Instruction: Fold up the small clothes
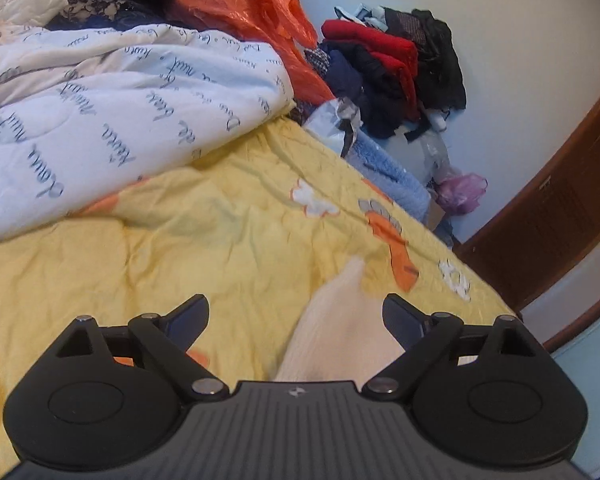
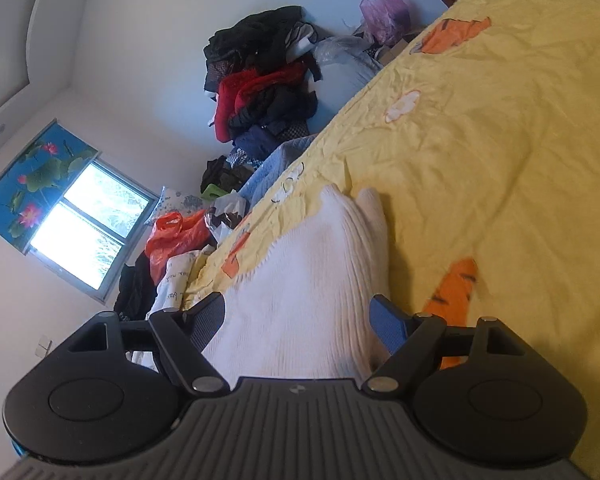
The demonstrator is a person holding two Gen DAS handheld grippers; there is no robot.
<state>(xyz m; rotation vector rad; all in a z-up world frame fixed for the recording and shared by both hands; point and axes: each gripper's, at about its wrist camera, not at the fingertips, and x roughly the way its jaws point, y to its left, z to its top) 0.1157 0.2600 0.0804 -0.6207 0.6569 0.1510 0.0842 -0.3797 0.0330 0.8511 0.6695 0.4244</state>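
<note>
Right tongs [image 2: 298, 312], jaws apart, straddle the cream knit garment [image 2: 300, 280].

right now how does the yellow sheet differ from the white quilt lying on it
The yellow sheet lies spread fairly flat with orange and white cartoon prints; the white quilt is bunched up and covered in dark handwriting-style script. The sheet is underneath, the quilt heaped on top. Both are wrinkled.
</note>
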